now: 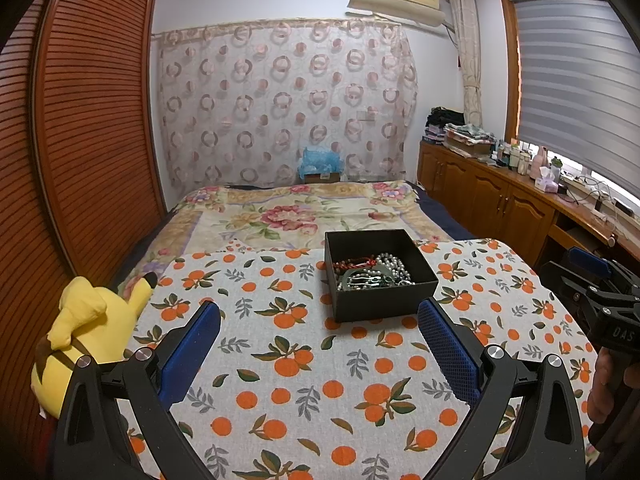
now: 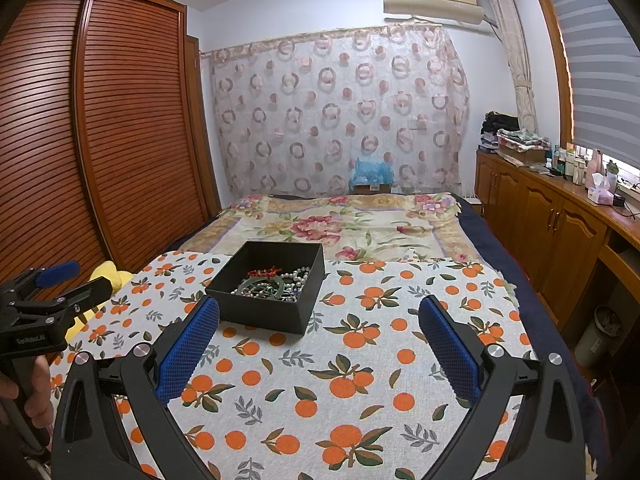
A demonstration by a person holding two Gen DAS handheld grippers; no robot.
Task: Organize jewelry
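A black open box [image 1: 384, 304] stands on the orange-print cloth [image 1: 304, 364] and holds a tangle of jewelry [image 1: 372, 272]: pearl strands, a red cord piece and dark green pieces. My left gripper [image 1: 320, 312] is open and empty, a little short of the box's near wall. In the right wrist view the box [image 2: 264, 316] sits ahead to the left, with the jewelry [image 2: 276, 282] inside. My right gripper [image 2: 320, 308] is open and empty, to the right of the box's near corner. Each gripper shows at the other view's edge: right gripper [image 1: 600, 296], left gripper [image 2: 52, 292].
A yellow plush toy [image 1: 92, 332] lies at the cloth's left edge. A floral bedspread [image 1: 304, 212] stretches behind the cloth. A slatted wooden wardrobe [image 1: 80, 128] stands left. Wooden cabinets [image 2: 552, 224] with clutter on top run along the right.
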